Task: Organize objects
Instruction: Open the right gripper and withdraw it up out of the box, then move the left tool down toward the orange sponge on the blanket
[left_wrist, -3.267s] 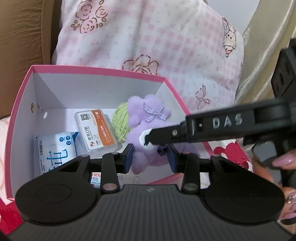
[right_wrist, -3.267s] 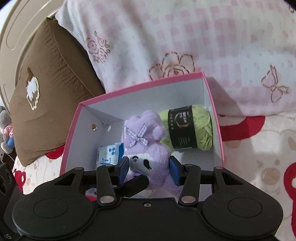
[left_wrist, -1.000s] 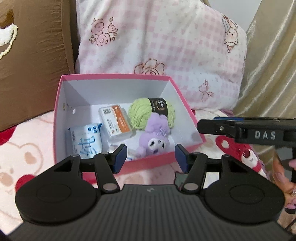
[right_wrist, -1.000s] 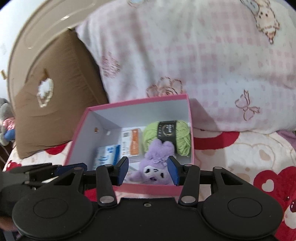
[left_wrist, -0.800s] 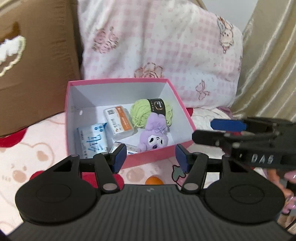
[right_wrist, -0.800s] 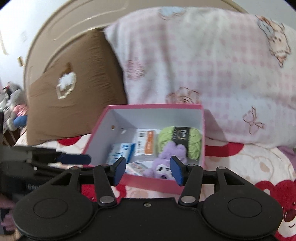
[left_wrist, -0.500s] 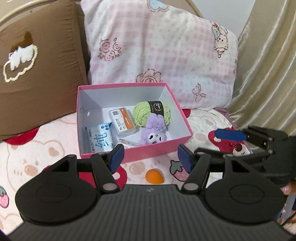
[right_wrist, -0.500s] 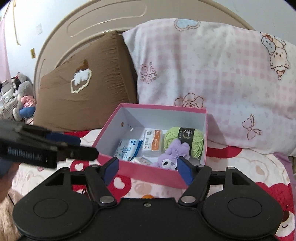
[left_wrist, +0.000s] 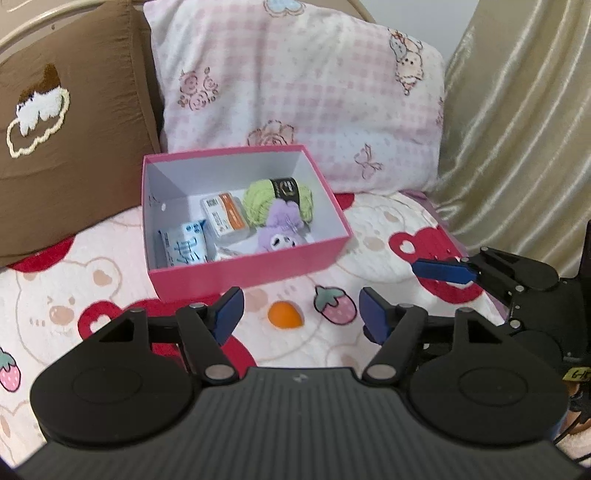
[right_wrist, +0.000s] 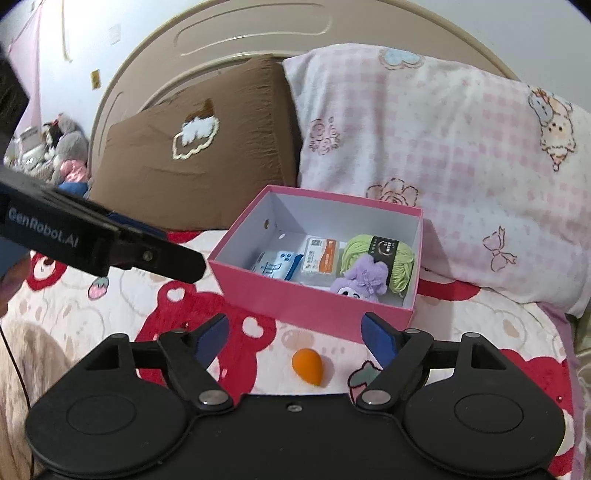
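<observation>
A pink box (left_wrist: 251, 271) (right_wrist: 314, 299) sits on the bed before the pillows. Inside lie a purple plush toy (left_wrist: 282, 232) (right_wrist: 360, 280), a green yarn ball (left_wrist: 280, 199) (right_wrist: 384, 258), a white and orange pack (left_wrist: 223, 214) (right_wrist: 319, 258) and a blue tissue pack (left_wrist: 184, 245) (right_wrist: 275, 264). An orange teardrop sponge (left_wrist: 285, 314) (right_wrist: 307, 366) rests on the blanket in front of the box. My left gripper (left_wrist: 299, 314) and right gripper (right_wrist: 295, 338) hang above the sponge, jaws opening, nothing between them.
A brown pillow (left_wrist: 55, 129) (right_wrist: 199, 155) and a pink checked pillow (left_wrist: 295, 92) (right_wrist: 461, 166) lean against the headboard (right_wrist: 240, 40). A gold curtain (left_wrist: 524, 129) hangs at the right. Stuffed toys (right_wrist: 62, 147) sit far left. The other gripper's fingers (left_wrist: 443, 271) (right_wrist: 159, 258) cross each view.
Both grippers let go of the purple plush toy inside the box, pulled back and up away from the box, and widened their jaws. The orange sponge has come into view.
</observation>
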